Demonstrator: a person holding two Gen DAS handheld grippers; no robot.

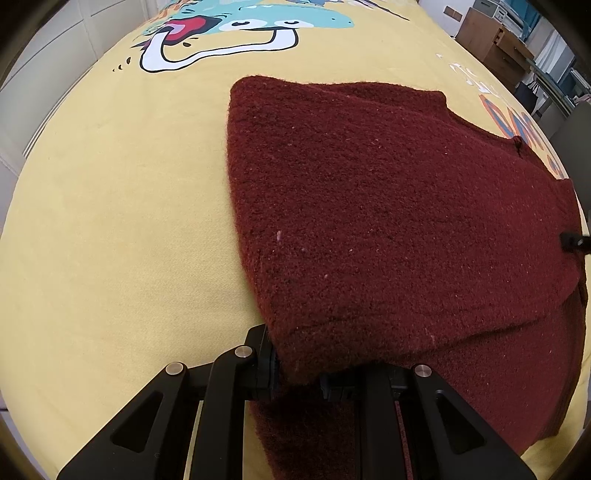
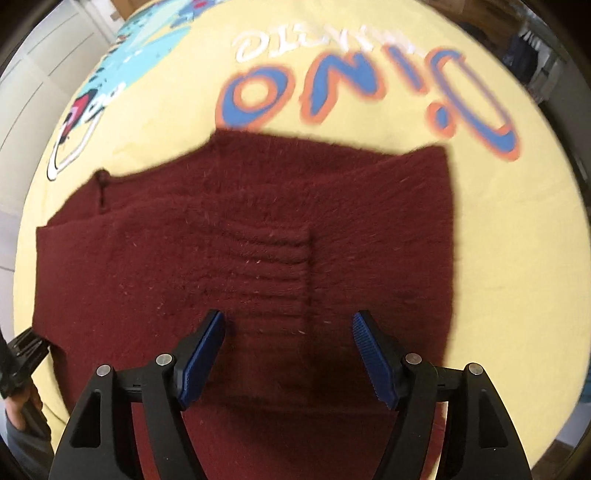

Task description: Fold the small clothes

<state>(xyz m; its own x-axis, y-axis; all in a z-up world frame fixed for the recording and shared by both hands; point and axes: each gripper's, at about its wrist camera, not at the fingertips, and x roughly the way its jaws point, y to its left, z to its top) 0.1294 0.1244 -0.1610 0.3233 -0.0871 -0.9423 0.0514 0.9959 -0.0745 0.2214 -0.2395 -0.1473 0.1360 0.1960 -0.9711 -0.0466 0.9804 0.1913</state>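
A dark red knitted sweater (image 1: 388, 206) lies folded over itself on a yellow printed sheet (image 1: 110, 221). My left gripper (image 1: 295, 373) is shut on the sweater's near corner, with the fabric draped over its fingertips. In the right wrist view the same sweater (image 2: 258, 240) spreads flat, with a ribbed band in its middle. My right gripper (image 2: 288, 332) hovers over that ribbed part with its blue pads (image 2: 201, 358) wide apart and nothing pinched between them. The left gripper (image 2: 22, 354) shows at the left edge of that view, at the sweater's corner.
The sheet (image 2: 517, 258) carries a cartoon dinosaur print (image 1: 236, 29) and large blue and orange letters (image 2: 351, 81). White cabinet doors (image 1: 44, 74) stand on the left. Wooden furniture and shelves (image 1: 498, 40) are at the far right. A hand (image 2: 22, 410) holds the left gripper.
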